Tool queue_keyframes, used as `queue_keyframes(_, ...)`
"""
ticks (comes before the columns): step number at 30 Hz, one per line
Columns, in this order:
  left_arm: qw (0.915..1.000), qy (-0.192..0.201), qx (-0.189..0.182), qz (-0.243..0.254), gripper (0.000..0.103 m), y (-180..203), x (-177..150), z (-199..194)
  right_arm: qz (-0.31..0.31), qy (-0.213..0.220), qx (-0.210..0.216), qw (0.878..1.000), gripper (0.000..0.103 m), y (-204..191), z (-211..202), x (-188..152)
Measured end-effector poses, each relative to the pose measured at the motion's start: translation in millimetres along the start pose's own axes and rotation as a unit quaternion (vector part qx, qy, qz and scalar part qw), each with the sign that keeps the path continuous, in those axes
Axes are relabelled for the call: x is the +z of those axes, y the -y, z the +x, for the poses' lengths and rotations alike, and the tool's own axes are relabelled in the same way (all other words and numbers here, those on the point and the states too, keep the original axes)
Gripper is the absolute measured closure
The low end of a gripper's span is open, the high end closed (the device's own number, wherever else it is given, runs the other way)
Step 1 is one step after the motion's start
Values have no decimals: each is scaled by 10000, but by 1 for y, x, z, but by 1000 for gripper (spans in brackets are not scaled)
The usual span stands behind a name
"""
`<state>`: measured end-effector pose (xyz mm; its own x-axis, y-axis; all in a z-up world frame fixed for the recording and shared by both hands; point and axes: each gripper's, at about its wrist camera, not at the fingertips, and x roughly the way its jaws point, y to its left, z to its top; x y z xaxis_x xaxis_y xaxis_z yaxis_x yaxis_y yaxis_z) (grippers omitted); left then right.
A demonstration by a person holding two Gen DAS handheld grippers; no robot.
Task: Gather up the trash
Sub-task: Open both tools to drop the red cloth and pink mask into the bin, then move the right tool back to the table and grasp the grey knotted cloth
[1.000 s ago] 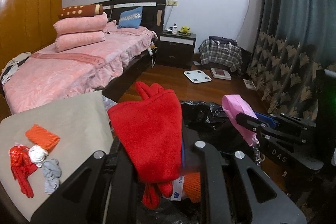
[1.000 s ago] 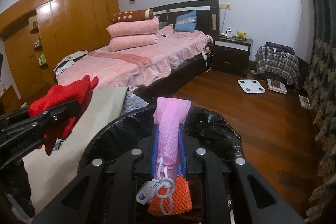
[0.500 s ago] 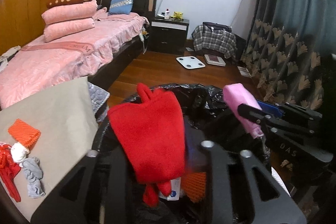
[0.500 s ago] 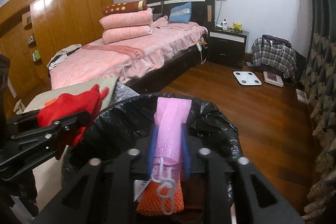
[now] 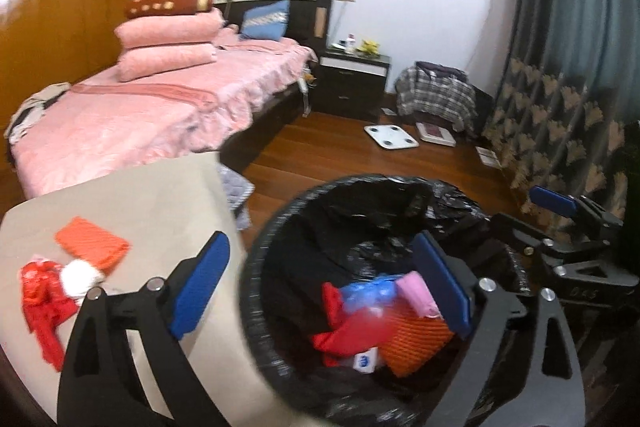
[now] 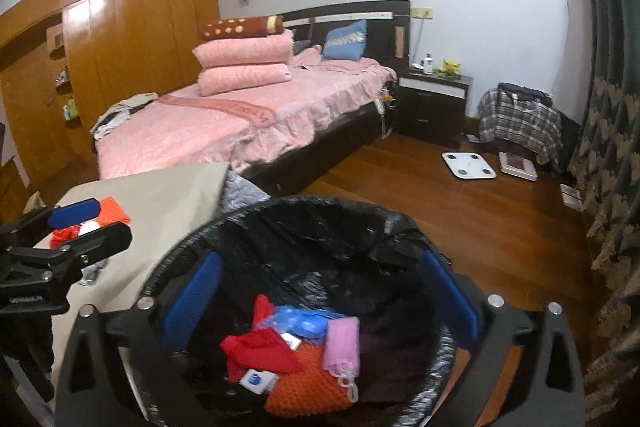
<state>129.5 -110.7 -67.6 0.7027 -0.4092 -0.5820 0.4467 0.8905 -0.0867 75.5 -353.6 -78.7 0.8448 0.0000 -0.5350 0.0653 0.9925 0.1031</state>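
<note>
A round bin with a black liner (image 5: 256,267) (image 6: 320,203) stands right below both grippers. Inside lie a red cloth (image 5: 340,337) (image 6: 256,351), a pink mesh pouch (image 5: 418,293) (image 6: 342,345), an orange knit piece (image 5: 416,341) (image 6: 308,387) and a blue wrapper (image 6: 298,319). My left gripper (image 5: 320,287) is open and empty over the bin's left rim. My right gripper (image 6: 320,299) is open and empty over the bin. On the beige table (image 5: 140,199) lie an orange piece (image 5: 92,241), a white ball (image 5: 80,277) and a red scrap (image 5: 44,311).
A pink bed (image 6: 240,119) stands behind the table. A dark nightstand (image 6: 434,103), a plaid-covered seat (image 6: 520,123), a white scale (image 6: 468,165) and a book (image 6: 518,165) are on the wood floor. A patterned curtain (image 5: 560,107) hangs at the right.
Both grippers have opened. The red cloth dropped from the left and the pink pouch from the right; both now lie in the bin. The left gripper shifted left.
</note>
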Motion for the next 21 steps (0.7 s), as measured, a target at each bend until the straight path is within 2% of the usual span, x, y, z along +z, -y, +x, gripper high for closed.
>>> queue_keyframes(11, 9938, 181, 956, -535, 11, -78, -12, -55, -310, 105, 620, 9975, 6, -69, 5, 14)
queue_keyframes(21, 9767, 216, 1902, -970, 11, -158, -39, -97, -717, 28, 1373, 9879, 6, -165, 28, 17)
